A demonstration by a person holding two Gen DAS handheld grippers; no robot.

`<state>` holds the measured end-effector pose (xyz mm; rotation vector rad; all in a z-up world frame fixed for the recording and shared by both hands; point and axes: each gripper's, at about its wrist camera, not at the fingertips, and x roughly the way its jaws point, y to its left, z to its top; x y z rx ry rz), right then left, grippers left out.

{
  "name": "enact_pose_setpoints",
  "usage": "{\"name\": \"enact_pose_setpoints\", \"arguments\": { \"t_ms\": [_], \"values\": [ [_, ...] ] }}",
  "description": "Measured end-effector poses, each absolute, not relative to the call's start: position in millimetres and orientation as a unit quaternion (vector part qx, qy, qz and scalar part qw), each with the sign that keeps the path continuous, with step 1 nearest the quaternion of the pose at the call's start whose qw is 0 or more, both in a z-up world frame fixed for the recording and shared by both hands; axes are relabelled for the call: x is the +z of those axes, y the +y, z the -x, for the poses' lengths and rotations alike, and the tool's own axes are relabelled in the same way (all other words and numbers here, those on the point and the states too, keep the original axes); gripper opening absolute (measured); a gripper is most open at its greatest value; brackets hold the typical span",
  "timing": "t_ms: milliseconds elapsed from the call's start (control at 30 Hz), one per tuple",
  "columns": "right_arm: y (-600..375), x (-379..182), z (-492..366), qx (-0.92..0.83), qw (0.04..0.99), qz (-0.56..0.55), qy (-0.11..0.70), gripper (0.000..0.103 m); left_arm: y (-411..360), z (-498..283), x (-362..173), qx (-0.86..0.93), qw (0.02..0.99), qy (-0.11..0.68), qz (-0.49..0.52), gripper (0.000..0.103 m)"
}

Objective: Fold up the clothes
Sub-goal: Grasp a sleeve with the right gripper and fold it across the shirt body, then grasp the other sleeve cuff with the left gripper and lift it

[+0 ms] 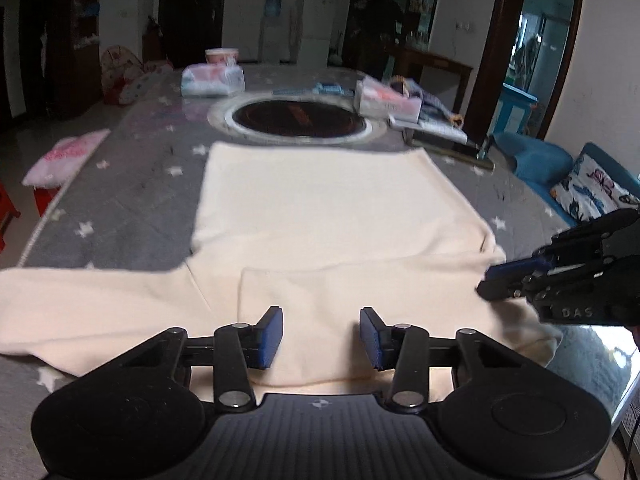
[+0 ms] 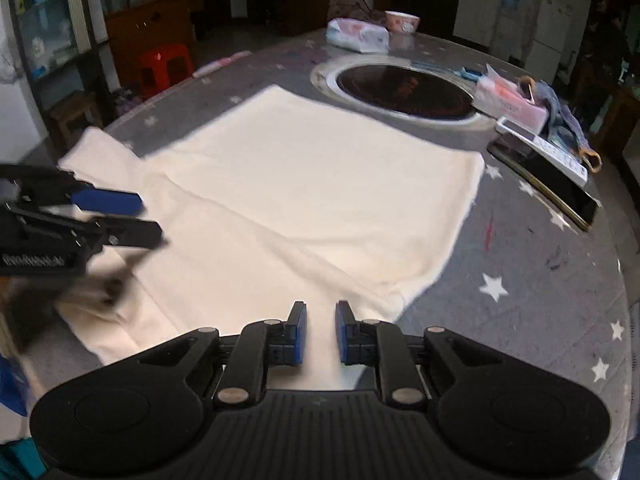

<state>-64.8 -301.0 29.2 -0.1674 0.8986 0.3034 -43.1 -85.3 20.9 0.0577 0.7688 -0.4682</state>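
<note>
A cream garment [image 1: 320,216] lies flat on the grey star-patterned table [image 1: 120,200], one sleeve folded across its near part and the other stretched left. It also shows in the right wrist view [image 2: 304,184]. My left gripper [image 1: 321,338] is open and empty just above the garment's near edge; it also shows at the left of the right wrist view [image 2: 148,220]. My right gripper [image 2: 321,330] is open and empty over the garment's near right corner; it also shows at the right of the left wrist view [image 1: 490,280].
A round black hotplate [image 1: 298,118] is set into the table behind the garment. Tissue packs [image 1: 212,78], a bowl [image 1: 221,56], a box [image 1: 386,100], a phone and tablet [image 2: 552,176] lie beyond. A pink cloth [image 1: 66,156] lies at the left edge.
</note>
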Motion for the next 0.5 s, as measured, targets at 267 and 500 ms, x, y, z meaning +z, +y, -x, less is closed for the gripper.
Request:
{"name": "enact_pose_setpoints", "arguments": {
  "t_ms": [267, 500],
  "values": [
    [-305.5, 32.7, 50.8, 0.144, 0.889, 0.067, 0.429, 0.014, -61.3, 43.6, 26.3, -0.206, 0.908, 0.365, 0.01, 0.045],
    [-291.4, 35.0, 47.2, 0.16, 0.887, 0.065, 0.427, 0.015, -6.6, 42.1, 37.6, -0.127, 0.925, 0.356, 0.045, 0.047]
  ]
}}
